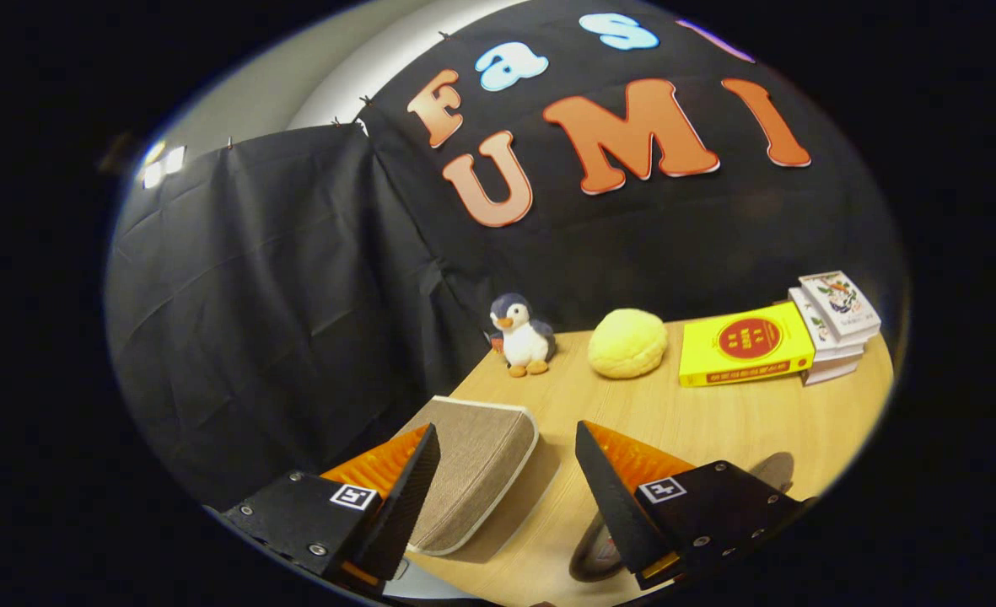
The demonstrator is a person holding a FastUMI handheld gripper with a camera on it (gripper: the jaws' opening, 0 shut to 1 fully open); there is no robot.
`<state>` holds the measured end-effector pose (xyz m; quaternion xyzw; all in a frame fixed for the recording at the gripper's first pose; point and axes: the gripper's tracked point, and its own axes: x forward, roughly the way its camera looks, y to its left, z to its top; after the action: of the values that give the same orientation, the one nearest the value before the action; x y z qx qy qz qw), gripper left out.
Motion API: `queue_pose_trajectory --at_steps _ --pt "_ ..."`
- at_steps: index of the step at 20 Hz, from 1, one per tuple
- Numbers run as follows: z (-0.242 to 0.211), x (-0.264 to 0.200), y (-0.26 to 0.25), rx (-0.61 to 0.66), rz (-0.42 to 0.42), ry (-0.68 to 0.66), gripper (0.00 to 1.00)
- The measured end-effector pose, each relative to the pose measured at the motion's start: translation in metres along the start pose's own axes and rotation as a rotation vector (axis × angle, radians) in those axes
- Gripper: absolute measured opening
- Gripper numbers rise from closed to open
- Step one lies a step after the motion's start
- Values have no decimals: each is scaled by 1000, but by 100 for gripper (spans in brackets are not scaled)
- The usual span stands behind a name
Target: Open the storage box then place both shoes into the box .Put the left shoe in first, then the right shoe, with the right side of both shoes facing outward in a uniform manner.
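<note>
The claw [506,455] hung open above the tabletop [700,421], its two fingers spread wide and pressing on nothing. Between them, nearer the finger at 8 o'clock, lay a beige fabric panel with pale piping, tilted up; it was probably the lid of the storage box [472,472], though the box body could not be made out. A dark rounded shape under the finger at 4 o'clock might have been a shoe [594,548]; it was too hidden to tell. Beyond the fingers, at 12 o'clock, stood a toy penguin [521,335], then a yellow bun-shaped cushion [628,342], a yellow book [744,344] and a stack of books [835,324] toward 2 o'clock. The opening step seemed in hand or just finished; next the left shoe had to be found and gripped.
</note>
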<state>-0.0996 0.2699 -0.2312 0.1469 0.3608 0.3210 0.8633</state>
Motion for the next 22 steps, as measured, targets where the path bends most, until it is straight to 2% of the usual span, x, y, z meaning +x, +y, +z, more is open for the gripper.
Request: queue_pose_trajectory --at_steps 8,19,22 --pt "-80 43 19 199 116 285 96" --pt "-133 80 28 407 196 422 96" --pt "-138 85 35 506 236 427 96"
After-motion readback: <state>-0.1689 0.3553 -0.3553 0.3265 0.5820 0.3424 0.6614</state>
